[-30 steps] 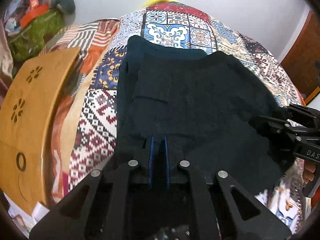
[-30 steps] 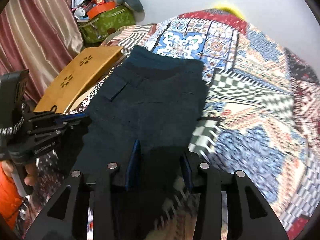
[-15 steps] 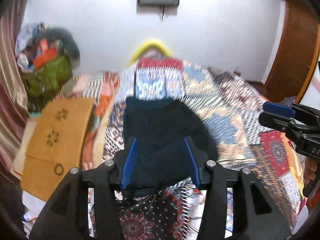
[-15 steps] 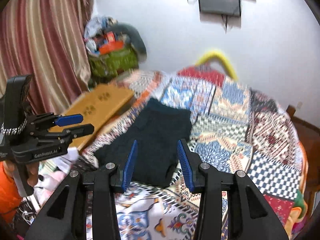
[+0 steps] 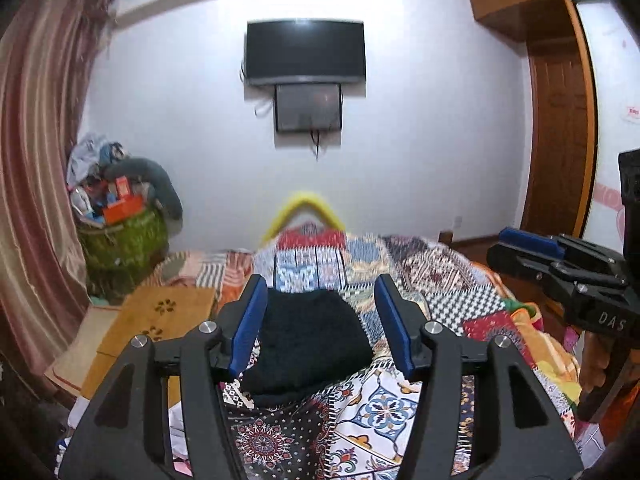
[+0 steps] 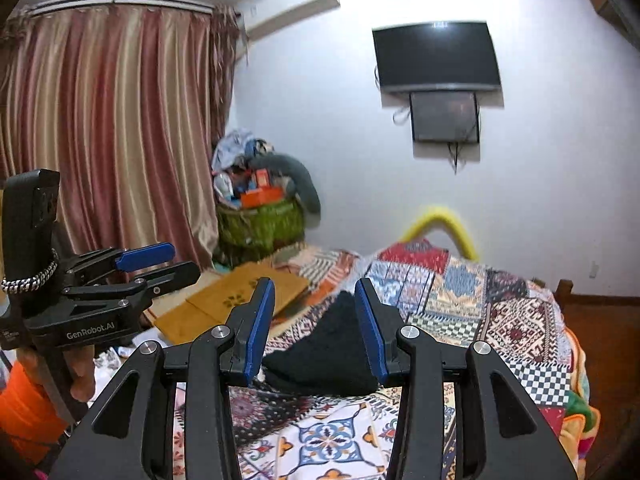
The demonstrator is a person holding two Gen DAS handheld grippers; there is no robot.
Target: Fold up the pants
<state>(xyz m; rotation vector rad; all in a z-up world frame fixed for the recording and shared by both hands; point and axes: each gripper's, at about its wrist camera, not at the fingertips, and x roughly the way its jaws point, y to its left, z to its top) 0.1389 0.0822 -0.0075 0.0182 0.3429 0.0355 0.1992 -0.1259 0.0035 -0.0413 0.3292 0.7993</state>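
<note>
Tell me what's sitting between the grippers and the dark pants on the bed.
Nothing visible. The pants lie folded on the patterned quilt, with bare quilt in front of them. Both the left hand-held gripper and the right hand-held gripper are open and empty, above the bed.

Open air above the patchwork bed (image 5: 440,276) right of the folded pants (image 5: 308,340); a wooden board (image 5: 160,320) borders the bed's left edge, heaped green basket (image 6: 260,224) and curtain (image 6: 112,128) beyond

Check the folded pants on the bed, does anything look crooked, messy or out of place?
Nothing stands out. The dark pants lie as one compact folded bundle on the patchwork bedspread, with no leg trailing. Both hand-held grippers are clear of the cloth.
</note>
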